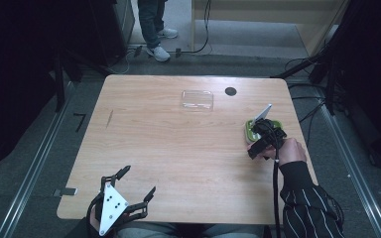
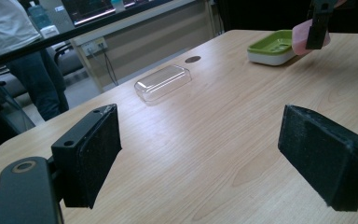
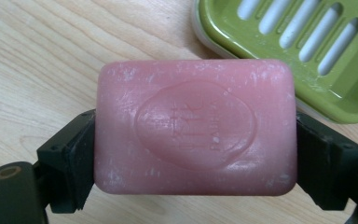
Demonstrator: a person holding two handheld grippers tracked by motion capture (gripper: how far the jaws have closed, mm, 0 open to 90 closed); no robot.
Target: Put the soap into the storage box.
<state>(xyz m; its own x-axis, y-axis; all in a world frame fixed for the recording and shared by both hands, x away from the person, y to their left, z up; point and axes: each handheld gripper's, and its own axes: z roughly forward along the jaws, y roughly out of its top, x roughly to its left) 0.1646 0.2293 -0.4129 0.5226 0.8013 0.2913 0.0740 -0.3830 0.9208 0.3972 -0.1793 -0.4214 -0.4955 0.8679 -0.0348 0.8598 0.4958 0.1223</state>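
Right hand-held gripper (image 3: 193,140): your jaws are clamped on the short ends of the pink soap bar (image 3: 193,126), stamped face toward the camera; the bar hangs just above the tabletop (image 3: 51,51).
Soap dish (image 3: 298,51): the green slotted dish sits just ahead of your jaws and to one side, not yet under the bar.
Slip risk: the soap looks smooth and the pads catch only its ends; a loosened squeeze or a jolt would likely let it slide out and drop on the wood.
Collision risk: come in low and the bar's leading edge could strike the dish rim and shove the dish toward the tabletop edge, which lies near beyond it in the high view.
Left hand-held gripper (image 1: 135,183): jaws wide, nothing between them, at the near edge, well apart from your working side.
Open room: bare tabletop between your two hands; the clear lid (image 1: 197,99) lies far forward of the left hand-held gripper, out of your path.
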